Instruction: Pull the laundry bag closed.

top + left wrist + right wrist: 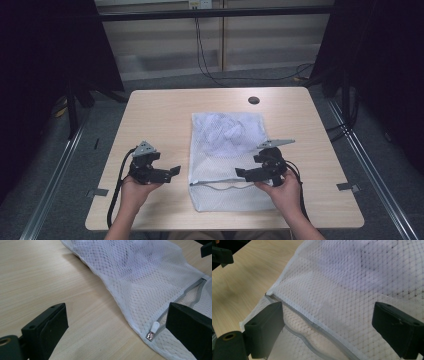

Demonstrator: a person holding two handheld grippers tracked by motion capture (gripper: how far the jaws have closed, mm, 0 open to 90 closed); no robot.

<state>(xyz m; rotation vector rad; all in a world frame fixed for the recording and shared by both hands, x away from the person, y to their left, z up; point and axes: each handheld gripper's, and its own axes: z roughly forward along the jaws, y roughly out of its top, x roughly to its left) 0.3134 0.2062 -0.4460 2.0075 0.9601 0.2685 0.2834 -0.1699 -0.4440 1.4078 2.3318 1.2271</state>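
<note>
A white mesh laundry bag [227,150] lies flat in the middle of the wooden table [160,115], with a pale cloth bundle [225,132] inside it. A grey zipper [225,185] crosses the bag near its front end and gapes a little. Its slider and white pull [153,328] sit at the bag's left edge. My left gripper [171,172] is open just left of the bag [140,272], its jaws [117,315] wide with the pull near the right one. My right gripper [241,174] is open over the bag's right side, jaws [328,315] spanning the zipper [312,325].
A dark round hole [254,100] sits near the table's far edge. Small metal brackets [99,192] stick out at the table's front sides. Black curtains stand left and right, and cables [250,77] run over the floor behind.
</note>
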